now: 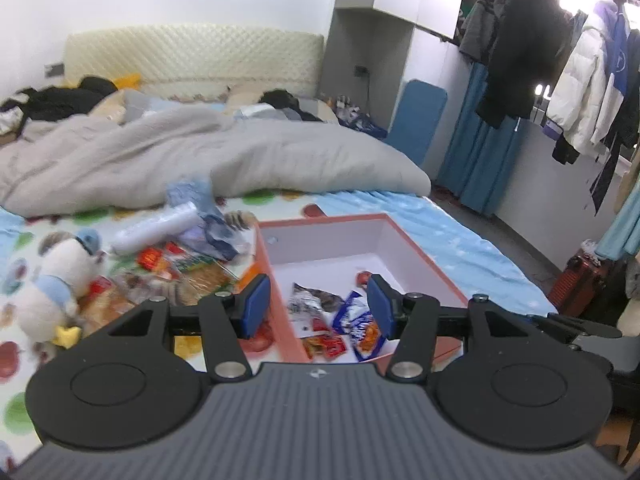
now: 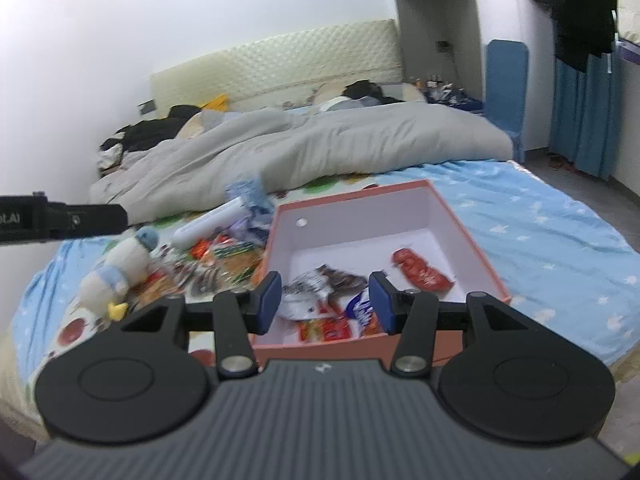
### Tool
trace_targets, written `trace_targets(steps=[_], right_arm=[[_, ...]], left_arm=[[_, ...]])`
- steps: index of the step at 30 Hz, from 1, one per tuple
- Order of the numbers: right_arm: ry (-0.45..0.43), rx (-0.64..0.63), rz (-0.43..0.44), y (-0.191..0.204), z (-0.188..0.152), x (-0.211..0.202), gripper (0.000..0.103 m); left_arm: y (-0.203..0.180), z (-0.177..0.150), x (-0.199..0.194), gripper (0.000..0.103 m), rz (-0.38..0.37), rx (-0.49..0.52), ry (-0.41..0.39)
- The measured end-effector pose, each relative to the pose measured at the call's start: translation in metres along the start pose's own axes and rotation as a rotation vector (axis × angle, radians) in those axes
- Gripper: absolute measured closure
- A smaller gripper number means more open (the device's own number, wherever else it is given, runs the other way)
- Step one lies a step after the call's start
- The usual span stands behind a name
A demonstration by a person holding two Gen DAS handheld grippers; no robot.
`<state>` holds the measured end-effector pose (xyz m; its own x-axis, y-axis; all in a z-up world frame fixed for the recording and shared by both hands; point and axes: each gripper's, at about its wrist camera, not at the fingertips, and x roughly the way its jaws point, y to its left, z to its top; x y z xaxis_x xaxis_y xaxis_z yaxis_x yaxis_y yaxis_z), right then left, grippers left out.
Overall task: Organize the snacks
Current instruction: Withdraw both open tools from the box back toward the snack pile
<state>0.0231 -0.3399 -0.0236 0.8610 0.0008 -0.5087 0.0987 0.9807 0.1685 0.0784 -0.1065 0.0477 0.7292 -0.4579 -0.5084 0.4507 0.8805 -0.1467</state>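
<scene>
So the loose snack pile [image 1: 172,272] sits ahead-left of the left gripper [image 1: 318,306], outside the box [image 1: 420,256]; it's nearer than the right gripper [image 2: 324,302]. Both are empty, jaws apart.

An empty, parted right gripper [image 2: 324,300] hovers above a pink box [image 2: 472,240] holding snack packets [image 2: 424,274], on a blue bed sheet [image 2: 560,240].

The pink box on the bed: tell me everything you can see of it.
The box is a shallow, open rectangular tray, salmon-pink outside and white inside, and looks like cardboard. A round white dot marks one inner wall. It lies flat on the blue sheet, lidless, beside a loose snack pile. Inside lie a few wrappers: a red pack, a silver one and blue and orange ones near the front corner.
</scene>
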Motion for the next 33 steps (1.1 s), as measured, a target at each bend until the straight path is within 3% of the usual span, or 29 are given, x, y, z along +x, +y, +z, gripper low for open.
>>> trace_targets(steps=[7, 15, 21, 25, 33], right_arm=[[0.006, -0.063, 0.095, 0.036, -0.013, -0.018, 0.051], [0.049, -0.081, 0.159, 0.064, -0.060, -0.020, 0.050], [0.021, -0.126, 0.153, 0.066, -0.075, -0.029, 0.050], [0.051, -0.112, 0.160, 0.063, -0.083, -0.026, 0.050], [0.082, -0.143, 0.146, 0.075, -0.081, -0.007, 0.050]], left_arm=[[0.015, -0.014, -0.045, 0.044, 0.057, -0.008, -0.015], [0.030, -0.058, -0.072, 0.044, 0.119, -0.078, 0.000], [0.032, -0.110, -0.071, 0.044, 0.166, -0.074, 0.067], [0.044, -0.136, -0.066, 0.044, 0.163, -0.132, 0.109], [0.076, -0.150, -0.046, 0.040, 0.206, -0.232, 0.134]])
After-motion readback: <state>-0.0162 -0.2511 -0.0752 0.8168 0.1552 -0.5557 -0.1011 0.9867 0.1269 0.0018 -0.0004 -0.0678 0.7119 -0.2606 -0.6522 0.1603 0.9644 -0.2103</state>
